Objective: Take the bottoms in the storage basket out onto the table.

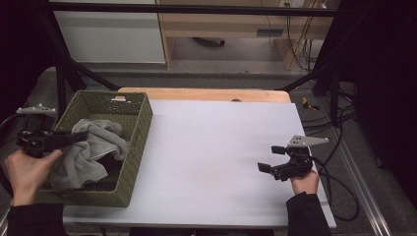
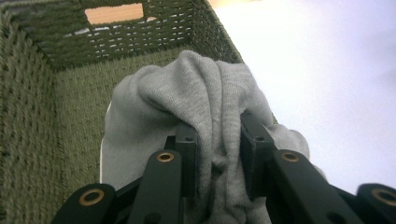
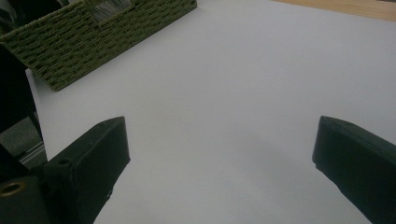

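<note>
A grey cloth (image 1: 93,147) lies bunched inside a green woven basket (image 1: 140,123) at the left of the white table. My left gripper (image 1: 81,136) reaches over the basket's left rim and is shut on a raised fold of that cloth (image 2: 205,93), the fabric pinched between its black jaws. In the left gripper view the basket wall (image 2: 32,121) rises on the left behind the cloth. My right gripper (image 1: 270,158) hovers low over the white table at the right, jaws wide apart with nothing between them. The right gripper view shows the basket (image 3: 93,42) at upper left.
The white table surface (image 1: 216,147) stretches between the basket and the right gripper. A wooden strip (image 1: 206,94) runs along the table's far edge. Black frame bars and cables stand beyond the table's right side.
</note>
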